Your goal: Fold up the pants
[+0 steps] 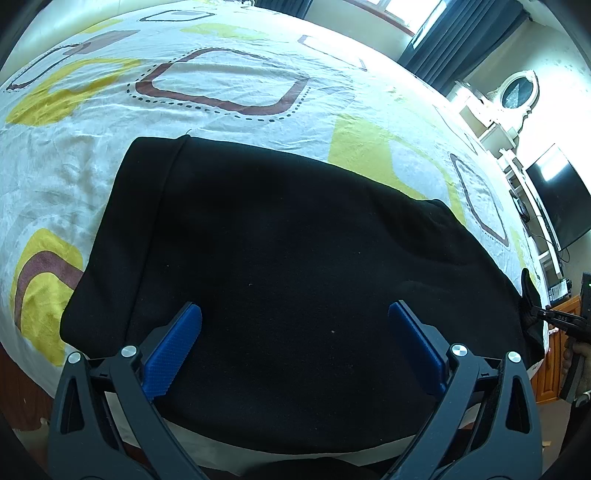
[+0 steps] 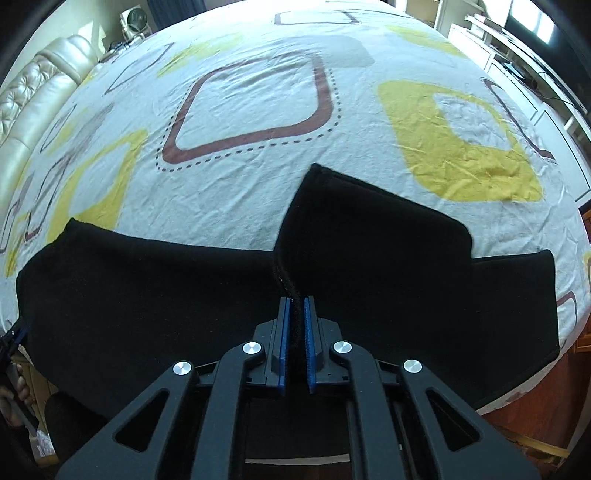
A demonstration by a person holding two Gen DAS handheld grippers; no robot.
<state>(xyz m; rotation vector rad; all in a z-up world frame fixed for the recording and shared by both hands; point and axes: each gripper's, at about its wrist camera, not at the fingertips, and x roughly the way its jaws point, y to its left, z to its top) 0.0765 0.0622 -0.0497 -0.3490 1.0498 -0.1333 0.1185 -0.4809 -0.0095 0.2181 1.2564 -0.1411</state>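
Observation:
Black pants [image 1: 295, 221] lie spread on the patterned bedsheet [image 1: 221, 85] near the bed's front edge. My left gripper [image 1: 294, 308] hovers over the cloth, open, its blue pads [image 1: 173, 350] wide apart with nothing pinched. In the right wrist view the pants [image 2: 147, 288] have one part raised into a ridge with a seam. My right gripper [image 2: 296, 300] is shut on that ridge of black fabric. A flap of the pants [image 2: 369, 221] lies turned over beyond it. The right gripper [image 1: 554, 317] also shows at the pants' right edge, held by a hand.
The white, yellow and brown sheet [image 2: 258, 110] stretches far beyond the pants. A padded headboard [image 2: 33, 85] and a fan [image 2: 135, 20] stand at the left. A dark TV [image 1: 557, 199] and white shelving [image 1: 495, 125] line the right wall. The bed's wooden side [image 2: 517, 387] drops off near me.

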